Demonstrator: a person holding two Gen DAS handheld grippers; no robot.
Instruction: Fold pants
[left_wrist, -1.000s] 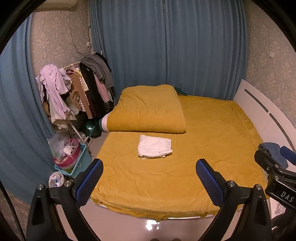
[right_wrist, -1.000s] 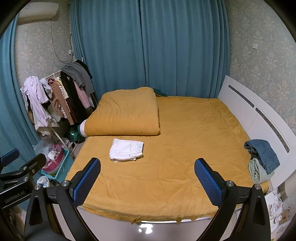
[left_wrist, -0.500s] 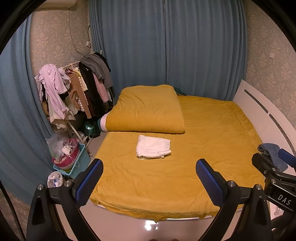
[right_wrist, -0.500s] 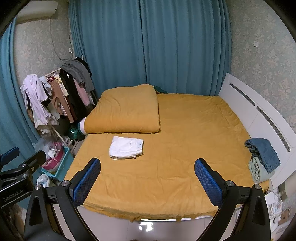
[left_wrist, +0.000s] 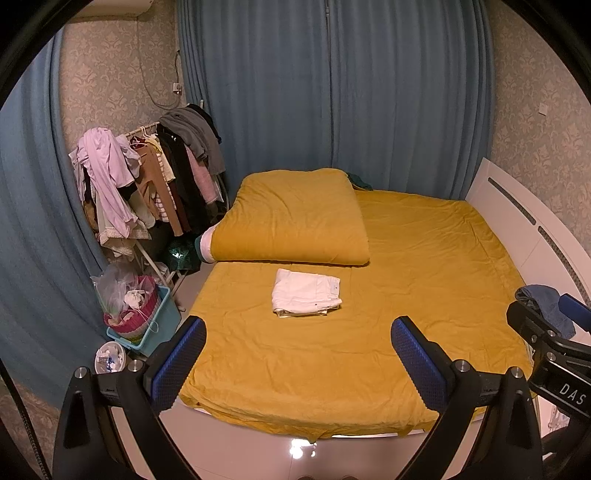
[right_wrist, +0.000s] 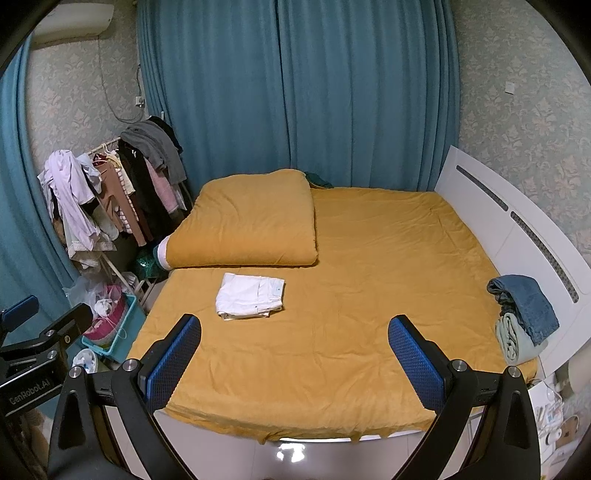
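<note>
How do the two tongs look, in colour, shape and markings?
Both tongs, left and right, have black angular frames with silver bolts and two flat fingers covered by blue dimpled pads. In each view the other tool's black bracket shows at the edge; white letters read "DAS" on one and "GenRobot.AI" on the other.

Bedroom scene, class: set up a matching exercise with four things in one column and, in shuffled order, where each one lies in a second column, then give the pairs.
Things:
1. white pants
2. blue jeans
3. folded duvet
4. clothes rack

Places:
A. beside the bed, by the left curtain
B. at the bed's right edge, by the white headboard
C. folded flat, near the bed's left edge
D. far left part of the bed, near the curtains

Pairs: 1-C, 2-B, 3-D, 4-A
</note>
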